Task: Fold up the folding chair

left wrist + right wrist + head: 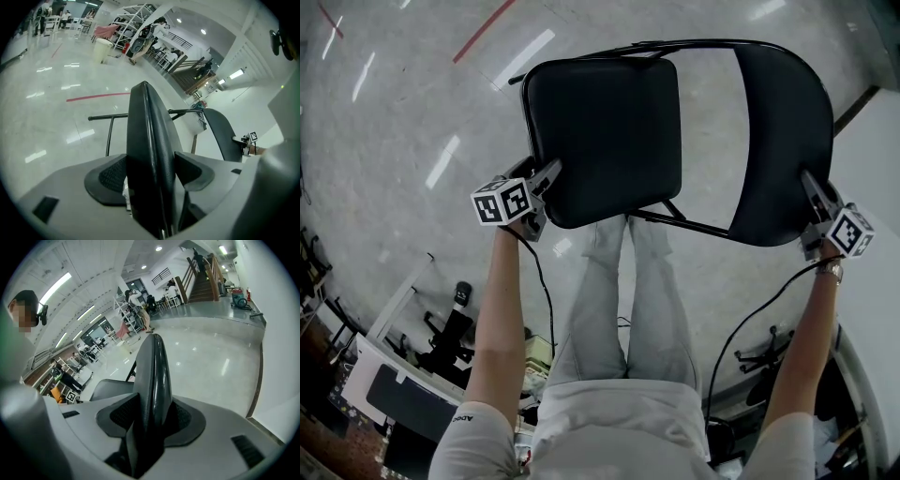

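Observation:
A black folding chair stands unfolded in front of me, its padded seat (605, 131) to the left and its curved backrest (783, 131) to the right. My left gripper (546, 178) straddles the seat's near left edge. In the left gripper view the seat edge (150, 140) fills the gap between the wide-spread jaws, with no clear squeeze from the pads. My right gripper (811, 183) is shut on the backrest's near edge; in the right gripper view both pads press the backrest (151, 371).
The person's legs (623, 300) stand just behind the chair on glossy grey floor with a red line (483, 30). Equipment and cables (441, 337) lie at the lower left. Shelving racks (133, 18), people and a staircase (204, 284) are far off; a white wall (281, 333) runs on the right.

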